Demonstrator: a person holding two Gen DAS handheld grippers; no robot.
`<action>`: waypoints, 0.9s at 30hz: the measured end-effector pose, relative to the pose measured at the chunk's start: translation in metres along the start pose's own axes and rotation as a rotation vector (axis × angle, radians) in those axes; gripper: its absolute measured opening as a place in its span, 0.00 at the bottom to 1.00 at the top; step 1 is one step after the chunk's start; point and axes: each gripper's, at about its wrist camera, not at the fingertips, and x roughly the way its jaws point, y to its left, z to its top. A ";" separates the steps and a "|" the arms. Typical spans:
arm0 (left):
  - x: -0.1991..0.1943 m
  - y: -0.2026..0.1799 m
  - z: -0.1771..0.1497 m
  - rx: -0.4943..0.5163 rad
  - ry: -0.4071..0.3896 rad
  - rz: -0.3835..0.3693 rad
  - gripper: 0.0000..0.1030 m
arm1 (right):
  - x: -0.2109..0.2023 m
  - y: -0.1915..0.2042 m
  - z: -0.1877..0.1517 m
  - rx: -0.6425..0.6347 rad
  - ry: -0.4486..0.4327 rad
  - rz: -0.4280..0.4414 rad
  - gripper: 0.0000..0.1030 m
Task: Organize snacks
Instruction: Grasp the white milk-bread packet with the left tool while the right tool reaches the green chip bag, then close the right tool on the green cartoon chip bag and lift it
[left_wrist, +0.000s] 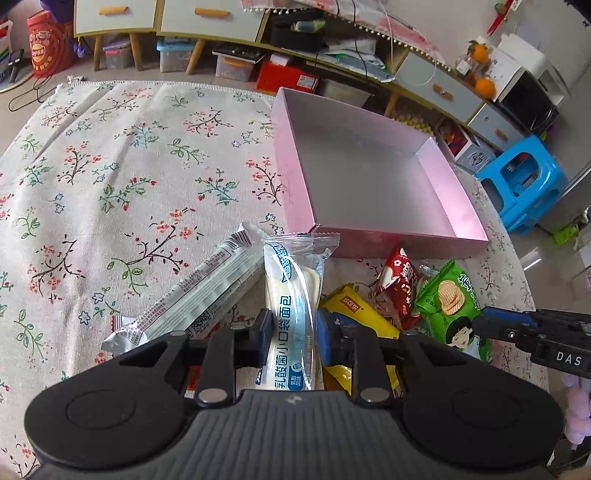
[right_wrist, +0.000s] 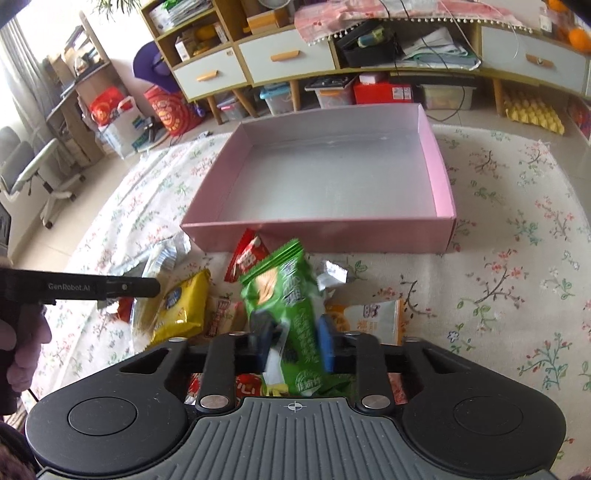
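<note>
A pink tray box (left_wrist: 413, 243) (right_wrist: 207, 225) lies on the flowered tablecloth with nothing in it. My left gripper (left_wrist: 293, 334) is shut on a clear bread pack with blue print (left_wrist: 293, 291). My right gripper (right_wrist: 295, 339) is shut on a green chip bag (right_wrist: 291, 295), which also shows in the left wrist view (left_wrist: 448, 295). Loose snacks lie in front of the box: a long white bar (left_wrist: 207, 295), a yellow pack (left_wrist: 354, 314) (right_wrist: 183, 299), a red pack (left_wrist: 397, 280) (right_wrist: 247, 254) and an orange-white pack (right_wrist: 373, 317).
The tablecloth (left_wrist: 110, 184) covers the table. Beyond it stand a low cabinet with drawers (right_wrist: 288, 55), storage bins on the floor and a blue stool (left_wrist: 524, 184). An office chair (right_wrist: 33, 173) stands at the left.
</note>
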 end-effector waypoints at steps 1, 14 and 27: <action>0.001 0.000 0.001 0.000 0.003 0.001 0.22 | 0.000 -0.001 0.001 0.002 0.002 -0.003 0.18; 0.014 -0.008 -0.003 0.025 0.037 0.039 0.33 | 0.021 0.028 -0.015 -0.158 0.063 -0.056 0.54; 0.007 -0.012 -0.003 0.015 0.031 0.032 0.23 | 0.010 0.030 -0.009 -0.131 0.032 -0.068 0.43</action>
